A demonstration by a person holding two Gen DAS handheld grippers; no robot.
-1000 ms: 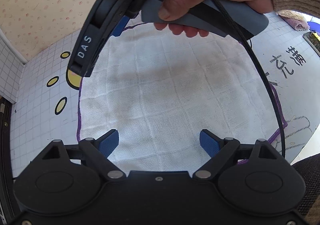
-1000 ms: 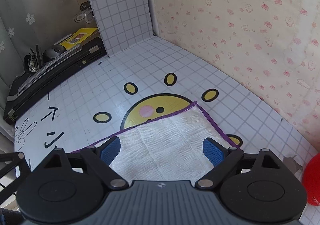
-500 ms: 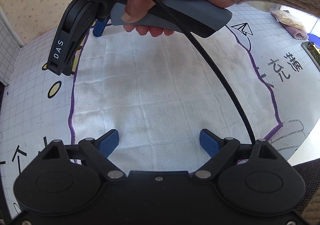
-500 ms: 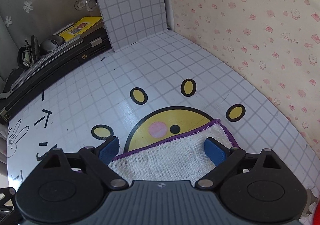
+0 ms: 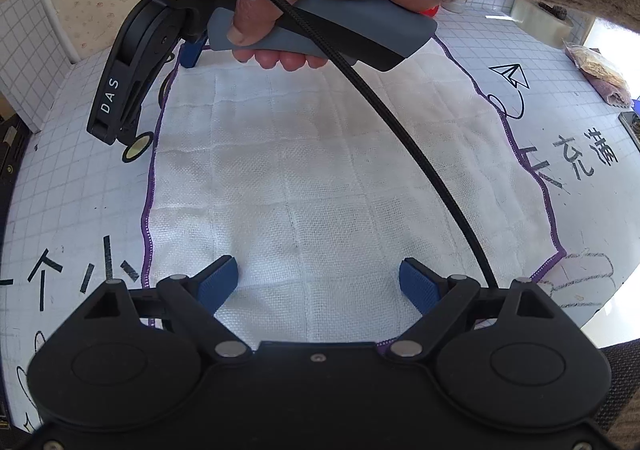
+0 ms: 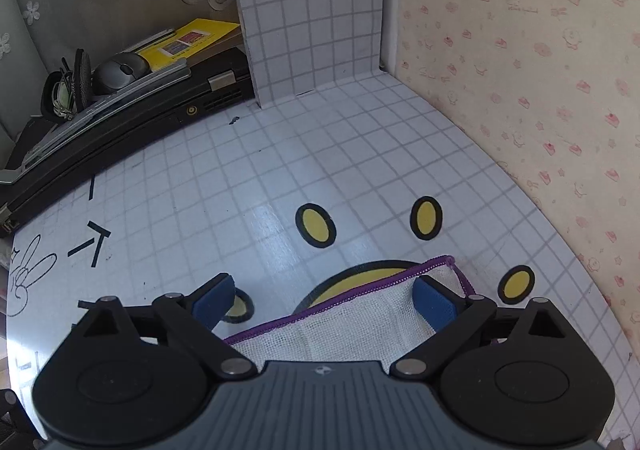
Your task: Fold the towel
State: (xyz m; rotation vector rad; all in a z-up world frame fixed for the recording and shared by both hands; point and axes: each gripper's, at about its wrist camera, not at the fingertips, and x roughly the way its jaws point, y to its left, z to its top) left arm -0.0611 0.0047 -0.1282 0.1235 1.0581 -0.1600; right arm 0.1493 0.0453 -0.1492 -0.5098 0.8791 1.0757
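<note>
A white gauze towel (image 5: 312, 170) with purple stitched edges lies flat and spread out on the gridded table mat. My left gripper (image 5: 318, 284) hovers open above the towel's near edge, nothing between its blue pads. At the towel's far left corner, a hand holds my right gripper (image 5: 190, 50), whose blue fingertip touches down by that corner. In the right wrist view, the right gripper (image 6: 322, 300) is open; the towel's corner (image 6: 400, 302) lies between its fingers, close to the right pad (image 6: 434, 304).
A black laptop (image 6: 120, 126) with a mouse and yellow booklet sits at the mat's left edge. A gridded panel (image 6: 308, 10) and a patterned wall (image 6: 520, 70) close off the far side. Small items (image 5: 596, 70) lie at the right.
The right gripper has slid toward the towel's far left corner, so less towel shows between its fingers. The left gripper has shifted along the near edge; the towel stays flat.
</note>
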